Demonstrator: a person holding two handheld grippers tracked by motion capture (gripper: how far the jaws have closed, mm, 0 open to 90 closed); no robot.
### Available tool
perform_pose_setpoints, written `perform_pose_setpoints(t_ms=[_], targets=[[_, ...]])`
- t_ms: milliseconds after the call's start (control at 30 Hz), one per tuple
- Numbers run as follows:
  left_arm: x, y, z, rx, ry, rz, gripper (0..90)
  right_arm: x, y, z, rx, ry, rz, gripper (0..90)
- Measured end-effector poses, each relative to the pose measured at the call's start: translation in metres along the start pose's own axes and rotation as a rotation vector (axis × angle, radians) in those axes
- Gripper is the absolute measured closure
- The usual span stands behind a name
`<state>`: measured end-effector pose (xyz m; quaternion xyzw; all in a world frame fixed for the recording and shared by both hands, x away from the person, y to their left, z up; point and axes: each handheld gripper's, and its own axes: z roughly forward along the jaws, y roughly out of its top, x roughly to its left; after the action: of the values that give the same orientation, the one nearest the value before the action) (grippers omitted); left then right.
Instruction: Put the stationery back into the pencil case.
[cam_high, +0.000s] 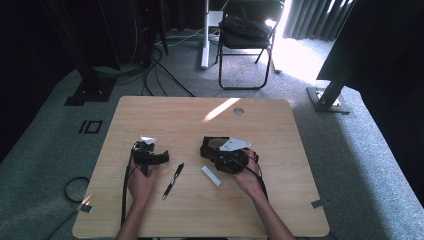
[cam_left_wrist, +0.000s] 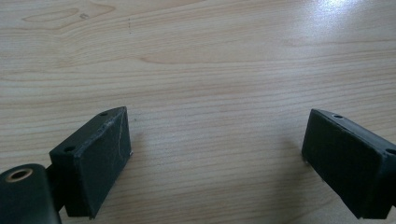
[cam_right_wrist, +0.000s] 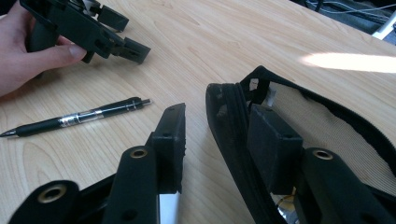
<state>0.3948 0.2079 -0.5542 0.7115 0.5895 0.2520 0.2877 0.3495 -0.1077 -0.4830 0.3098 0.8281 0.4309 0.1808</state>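
A person's left hand holds my left gripper (cam_high: 159, 158) low over the table's left half; in its own view the left gripper (cam_left_wrist: 219, 121) stands wide open above bare wood. It also appears top left in the right gripper view, as the left gripper (cam_right_wrist: 123, 35). My right gripper (cam_high: 216, 154) is at an open black pouch (cam_high: 212, 144) near the table's middle. There the right gripper (cam_right_wrist: 218, 112) straddles the pouch rim (cam_right_wrist: 229, 135): one jaw is inside the pouch, the other outside with a gap to the rim. A black pen (cam_high: 173, 181) lies between the hands, seen again as the pen (cam_right_wrist: 79, 117).
A small white stick-shaped object (cam_high: 211, 176) lies just in front of the pouch, under the right gripper. The wooden table (cam_high: 165, 110) has a round cable hole (cam_high: 238, 111) at the back. A folding chair (cam_high: 247, 35) and cables stand on the floor beyond.
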Motion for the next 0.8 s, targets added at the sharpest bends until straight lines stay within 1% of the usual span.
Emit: perform_pose_setpoints(t_ms=[133,633,800], targets=[[0.0,0.0,0.0,0.0,0.0,0.0,8.4,0.001,-0.002,0.003,0.006,0.003,0.004,56.5],[0.0,0.0,0.0,0.0,0.0,0.0,8.4,0.009,-0.006,0.013,0.032,0.018,-0.014,58.1],[0.0,0.0,0.0,0.0,0.0,0.0,8.3,0.012,-0.007,0.017,0.041,0.025,-0.014,58.9]])
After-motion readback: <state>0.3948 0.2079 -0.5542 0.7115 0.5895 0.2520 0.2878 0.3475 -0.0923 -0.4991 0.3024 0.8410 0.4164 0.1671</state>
